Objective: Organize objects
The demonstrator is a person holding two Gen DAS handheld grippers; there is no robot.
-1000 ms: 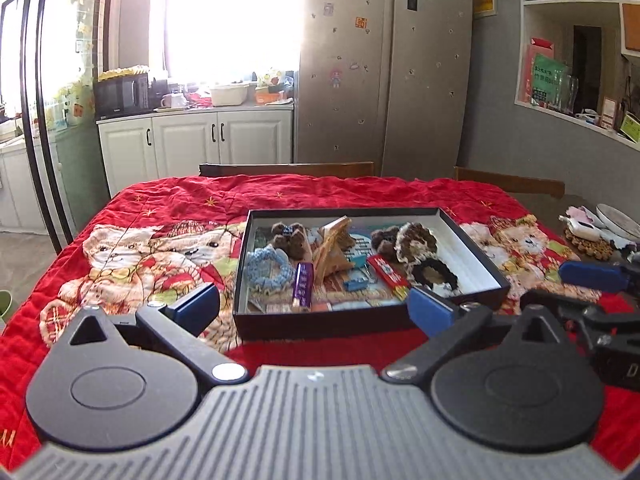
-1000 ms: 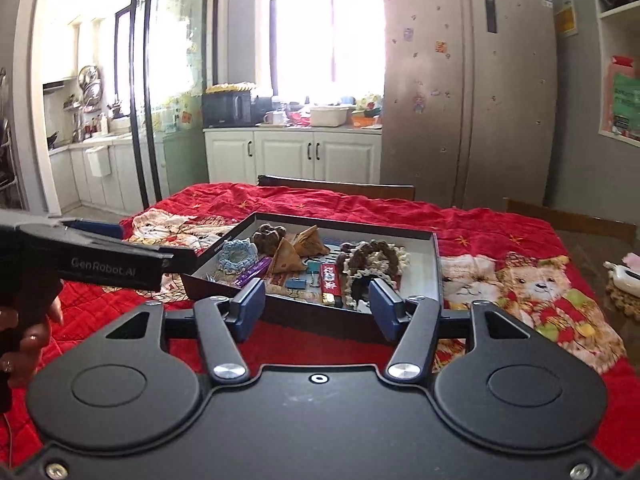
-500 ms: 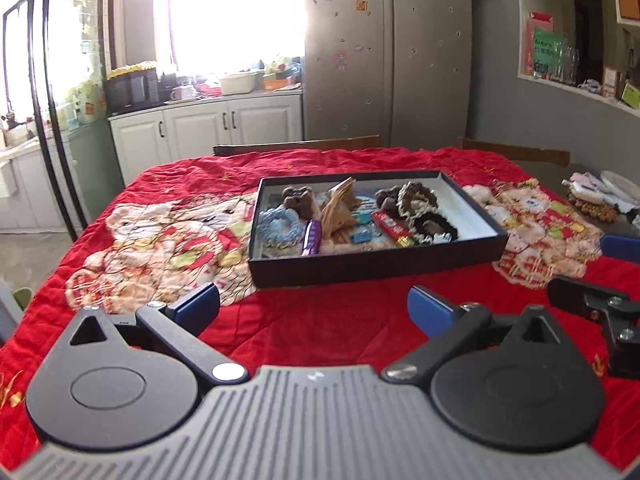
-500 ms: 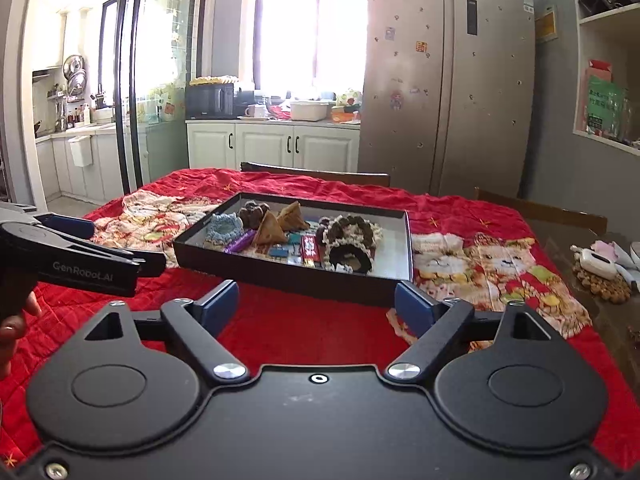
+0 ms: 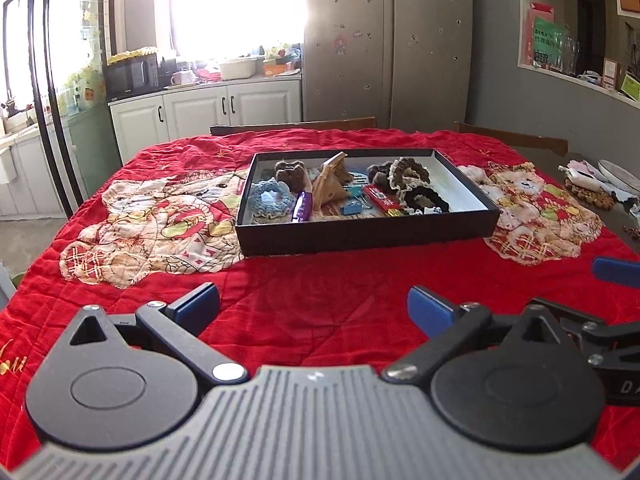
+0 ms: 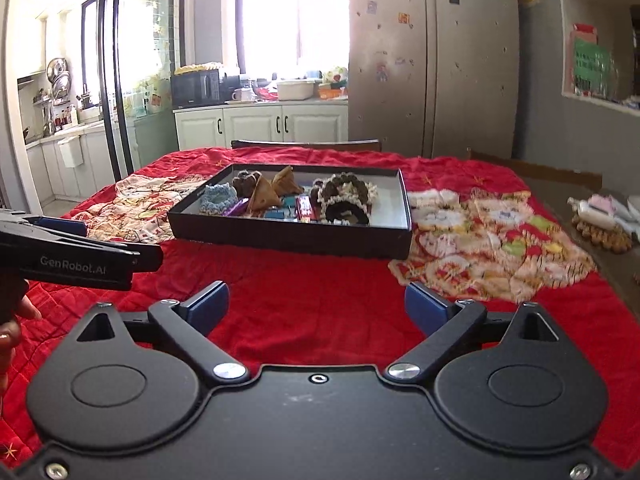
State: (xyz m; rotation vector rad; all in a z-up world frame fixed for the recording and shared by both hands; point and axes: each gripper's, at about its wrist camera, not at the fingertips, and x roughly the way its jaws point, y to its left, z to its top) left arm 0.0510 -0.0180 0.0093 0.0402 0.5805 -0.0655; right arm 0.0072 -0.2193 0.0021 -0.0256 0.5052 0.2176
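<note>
Bare red quilt lay open between both grippers and the black tray, offering a clear path to its near wall. Inside the tray, scrunchies, clips and small packets crowded the left and middle, while its right end stayed free. The left gripper jutted across the right gripper's left side. Clutter blocked the table's right edge.

Beyond the gripper, a red quilt covers the table. Behind it stand chairs, white cabinets under a bright window, a fridge right of these, and grey walls with shelves.
</note>
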